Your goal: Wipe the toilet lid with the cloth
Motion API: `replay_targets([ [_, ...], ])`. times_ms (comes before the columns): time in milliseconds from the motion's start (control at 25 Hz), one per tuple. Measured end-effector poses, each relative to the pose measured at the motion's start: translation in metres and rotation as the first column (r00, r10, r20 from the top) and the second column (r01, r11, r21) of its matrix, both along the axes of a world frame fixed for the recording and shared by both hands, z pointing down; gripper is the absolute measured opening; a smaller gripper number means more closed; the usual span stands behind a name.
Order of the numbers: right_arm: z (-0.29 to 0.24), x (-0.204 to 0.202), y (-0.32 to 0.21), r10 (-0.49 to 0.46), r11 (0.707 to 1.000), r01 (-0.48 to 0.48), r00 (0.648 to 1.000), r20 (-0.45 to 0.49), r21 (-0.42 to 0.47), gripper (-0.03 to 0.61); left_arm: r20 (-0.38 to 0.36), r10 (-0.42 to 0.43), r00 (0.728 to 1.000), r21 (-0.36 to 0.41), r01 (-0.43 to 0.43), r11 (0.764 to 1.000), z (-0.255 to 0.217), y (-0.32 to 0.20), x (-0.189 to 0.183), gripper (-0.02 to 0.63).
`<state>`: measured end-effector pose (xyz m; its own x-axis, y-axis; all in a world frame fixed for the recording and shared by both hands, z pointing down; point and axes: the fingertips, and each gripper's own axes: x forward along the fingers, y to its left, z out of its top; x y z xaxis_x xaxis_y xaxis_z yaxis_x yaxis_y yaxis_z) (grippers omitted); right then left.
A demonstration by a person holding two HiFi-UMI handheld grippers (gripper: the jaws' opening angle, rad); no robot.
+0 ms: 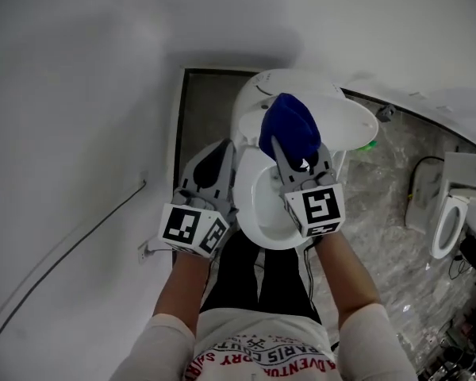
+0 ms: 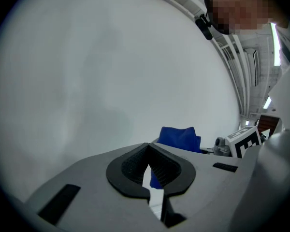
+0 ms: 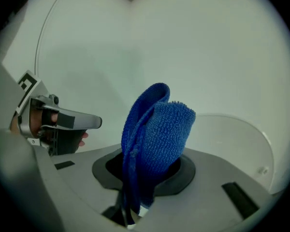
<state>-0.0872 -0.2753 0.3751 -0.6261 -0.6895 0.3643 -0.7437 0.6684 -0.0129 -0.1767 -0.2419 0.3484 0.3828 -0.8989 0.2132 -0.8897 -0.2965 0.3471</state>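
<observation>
Toilet lid (image 1: 355, 122) — partly behind the cloth (image 1: 289, 122) in the right gripper (image 1: 295, 154)

i'm looking at a deep blue cloth (image 1: 285, 117), and it's popping hard against everything else. the left gripper (image 1: 222, 151) and right gripper (image 1: 295, 155) are showing up grey with black trim, and the cube (image 1: 194, 230) on each is carrying black-and-white square markers. the toilet lid (image 1: 353, 121) and bowl (image 1: 246, 201) are reading plain white, same as the wall (image 1: 79, 94). the floor (image 1: 381, 213) is coming through grey and marbled. the trousers (image 1: 242, 272) are looking black, the shirt (image 1: 246, 348) white with red lettering.
</observation>
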Motion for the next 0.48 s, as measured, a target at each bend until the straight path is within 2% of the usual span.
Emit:
replay_targets([
  [120,0.023,-0.010,-0.010,-0.010,1.000,0.010,1.000,-0.008,-0.009,0.100,0.015,-0.002,1.000,-0.029,0.003,1.000,0.023,-0.001,0.003,0.005],
  [280,0.039,-0.007,-0.033,0.046,0.998,-0.046,0.999,0.007,-0.046,0.100,0.092,0.019,0.996,-0.018,-0.017,1.000,0.036,-0.008,0.009,0.005],
  [480,0.045,0.004,-0.049,0.071,0.996,-0.070,0.997,0.030,-0.058,0.100,0.079,0.004,0.997,-0.042,-0.001,0.999,0.046,-0.010,0.021,0.005],
])
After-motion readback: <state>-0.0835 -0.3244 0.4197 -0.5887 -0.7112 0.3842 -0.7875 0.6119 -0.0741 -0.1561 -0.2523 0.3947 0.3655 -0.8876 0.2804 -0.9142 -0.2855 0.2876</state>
